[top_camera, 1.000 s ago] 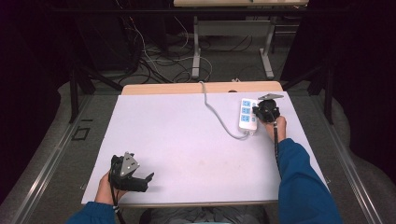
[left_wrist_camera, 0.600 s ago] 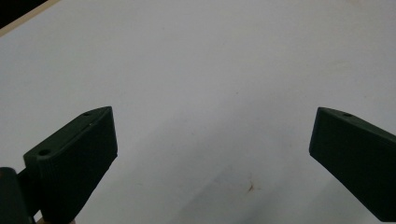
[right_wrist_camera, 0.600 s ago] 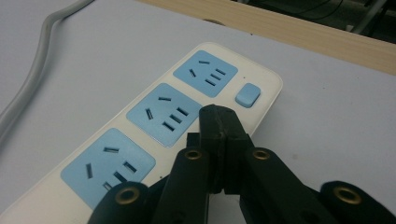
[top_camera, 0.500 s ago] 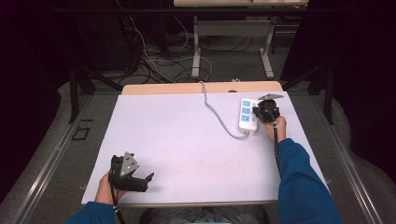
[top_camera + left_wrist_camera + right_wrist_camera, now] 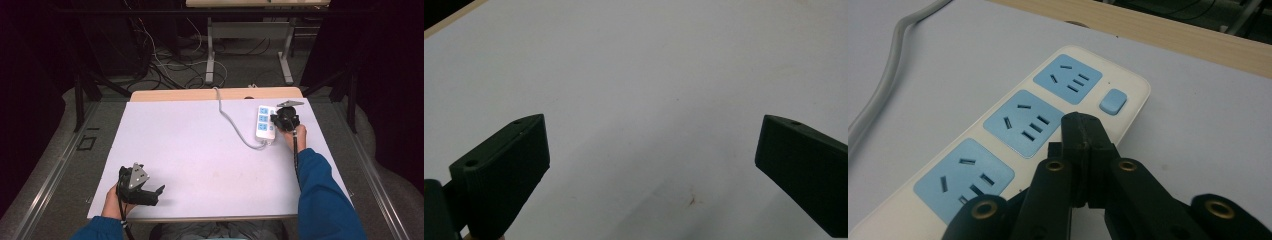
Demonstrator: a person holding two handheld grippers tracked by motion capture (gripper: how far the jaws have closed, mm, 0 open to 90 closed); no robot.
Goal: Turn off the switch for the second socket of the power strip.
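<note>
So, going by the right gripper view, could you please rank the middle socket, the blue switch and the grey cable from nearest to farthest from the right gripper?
1. Middle socket, just left of the shut tips.
2. Blue switch, just beyond.
3. Grey cable, far left.

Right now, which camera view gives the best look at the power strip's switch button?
The right gripper view: the blue switch button sits close and sharp at the end of the power strip, just beyond the shut right gripper. The high view shows the strip small, button indistinct. The left gripper view faces bare table.
</note>
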